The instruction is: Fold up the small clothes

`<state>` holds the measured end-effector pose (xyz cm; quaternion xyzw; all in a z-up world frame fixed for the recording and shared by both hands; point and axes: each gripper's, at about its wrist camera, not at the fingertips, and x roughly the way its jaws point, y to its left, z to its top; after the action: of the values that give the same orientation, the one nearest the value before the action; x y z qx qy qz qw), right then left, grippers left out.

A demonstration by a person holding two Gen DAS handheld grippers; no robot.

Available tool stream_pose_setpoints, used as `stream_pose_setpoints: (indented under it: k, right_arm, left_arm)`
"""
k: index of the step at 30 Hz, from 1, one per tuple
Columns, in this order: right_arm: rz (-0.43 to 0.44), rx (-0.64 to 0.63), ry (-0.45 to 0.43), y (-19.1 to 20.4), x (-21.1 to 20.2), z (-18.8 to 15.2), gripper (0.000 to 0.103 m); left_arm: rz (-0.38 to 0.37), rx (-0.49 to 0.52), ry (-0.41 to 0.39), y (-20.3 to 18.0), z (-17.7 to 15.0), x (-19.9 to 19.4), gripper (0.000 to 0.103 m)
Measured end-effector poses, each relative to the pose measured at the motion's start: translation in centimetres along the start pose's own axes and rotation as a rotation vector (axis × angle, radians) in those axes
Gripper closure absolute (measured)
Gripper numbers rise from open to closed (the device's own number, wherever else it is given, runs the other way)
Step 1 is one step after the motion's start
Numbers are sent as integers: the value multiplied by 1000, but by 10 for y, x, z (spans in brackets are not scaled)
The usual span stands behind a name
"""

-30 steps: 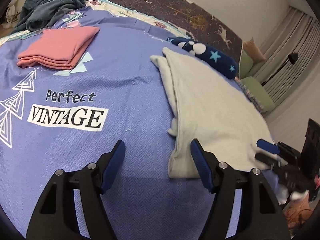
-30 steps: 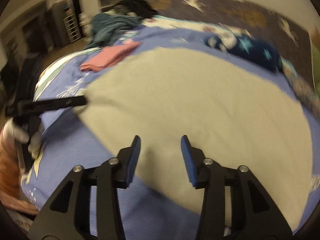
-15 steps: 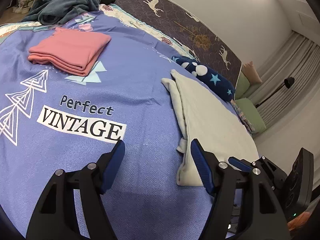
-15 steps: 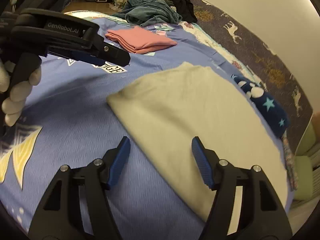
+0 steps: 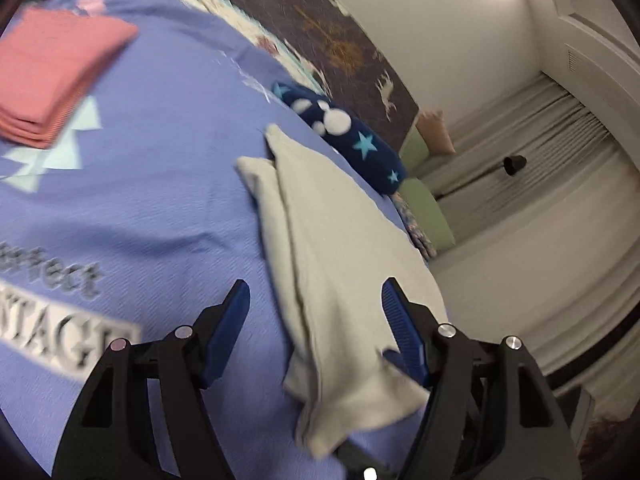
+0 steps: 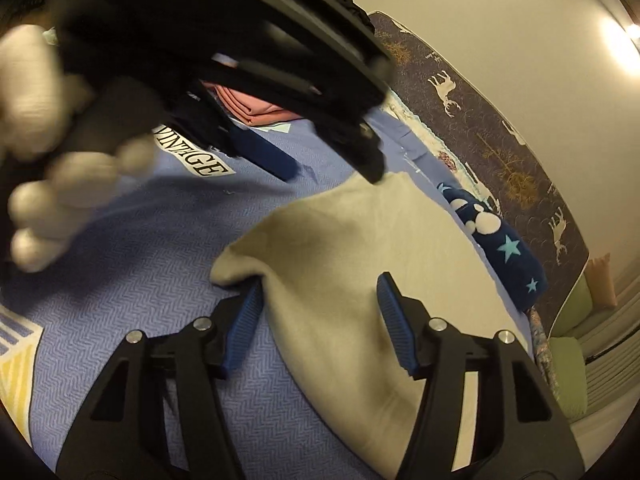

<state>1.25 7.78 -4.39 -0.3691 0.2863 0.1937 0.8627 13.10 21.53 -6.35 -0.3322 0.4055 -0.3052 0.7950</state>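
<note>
A pale beige garment lies folded lengthwise on the purple bedspread; it also shows in the right wrist view. My left gripper is open, its jaws on either side of the garment's near end. My right gripper is open, straddling the garment's near corner, the left finger at its edge. The left gripper and gloved hand cross the top left of the right wrist view, blurred.
A folded pink garment lies at the far left of the bed. A navy star-print item lies beyond the beige garment. The bed's right edge, a green cushion and curtains lie to the right.
Both grippers have moved in over the beige garment's near end. The left gripper swung right and now passes close in front of the right wrist camera.
</note>
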Motion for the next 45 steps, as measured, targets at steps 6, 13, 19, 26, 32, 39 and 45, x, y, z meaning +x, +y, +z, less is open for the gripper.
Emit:
stream_pose_setpoints:
  k: [6, 13, 19, 26, 32, 39, 45]
  right_arm:
    - [27, 58, 25, -14, -1, -8, 44]
    - [-34, 9, 21, -6, 22, 8, 44]
    - [9, 82, -24, -24, 15, 9, 91]
    - [22, 301, -125, -79, -24, 4, 91]
    - [35, 451, -149, -116, -46, -16, 91]
    - [42, 577, -161, -153, -60, -48, 92]
    - [30, 665, -188, -179, -78, -77, 92]
  left_arm:
    - [-83, -11, 76, 4, 33, 49, 34]
    - [-110, -36, 95, 3, 63, 77, 46]
    - [-24, 22, 154, -13, 73, 83, 96]
    - [-66, 60, 113, -58, 86, 82, 96]
    - [-45, 109, 114, -102, 88, 98, 96]
    - [-22, 124, 113, -139, 82, 115, 96]
    - [-14, 147, 131, -172, 76, 138, 96]
